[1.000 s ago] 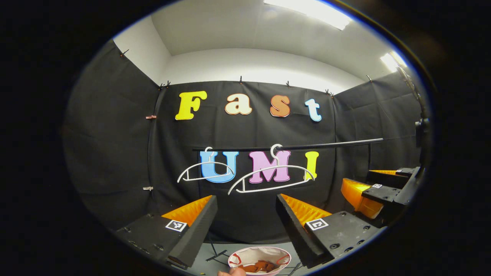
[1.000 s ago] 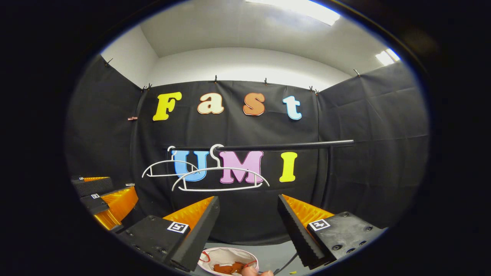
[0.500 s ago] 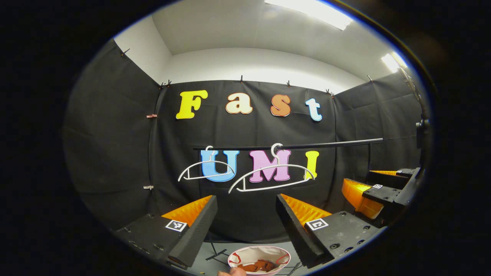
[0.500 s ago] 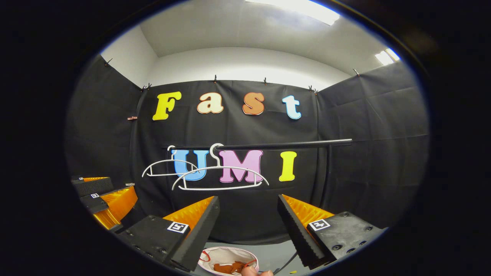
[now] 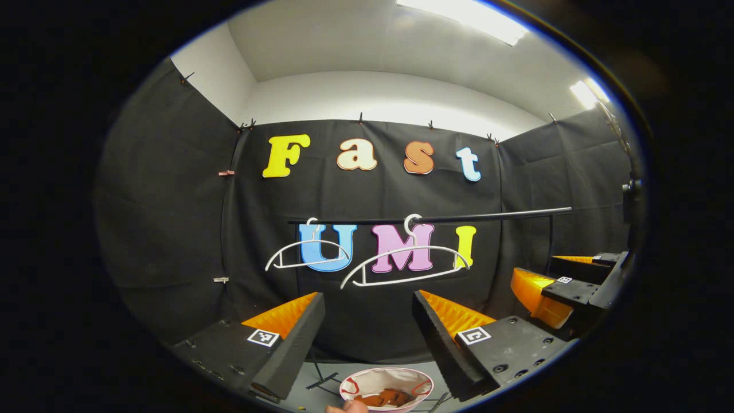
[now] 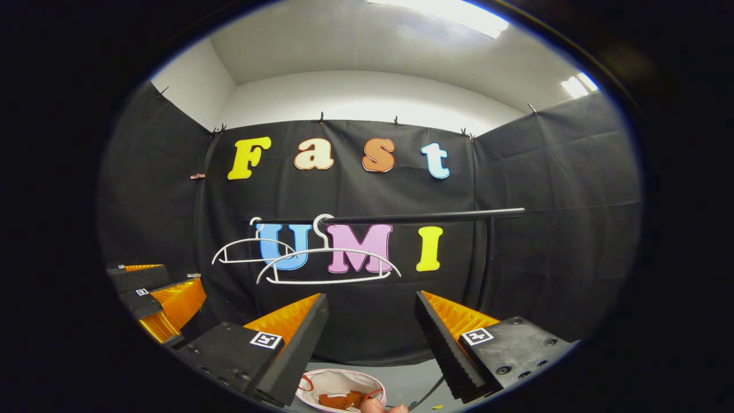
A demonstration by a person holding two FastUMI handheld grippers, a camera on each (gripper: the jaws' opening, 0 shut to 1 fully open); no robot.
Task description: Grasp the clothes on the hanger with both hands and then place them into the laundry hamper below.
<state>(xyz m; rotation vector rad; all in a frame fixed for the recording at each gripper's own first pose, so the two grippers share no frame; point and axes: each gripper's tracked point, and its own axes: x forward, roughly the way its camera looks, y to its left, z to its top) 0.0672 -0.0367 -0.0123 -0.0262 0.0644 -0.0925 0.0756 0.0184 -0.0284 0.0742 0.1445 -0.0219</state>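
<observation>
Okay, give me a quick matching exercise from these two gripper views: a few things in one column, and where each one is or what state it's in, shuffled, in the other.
Things:
1. hangers
2. laundry hamper
3. brown clothes
4. left gripper

States or places:
A. lying inside the hamper
B. open, gripping nothing
C. bare, hooked on the black rail
D. on the floor below the rail

Pairs: 1-C, 2-D, 3-A, 4-B
</observation>
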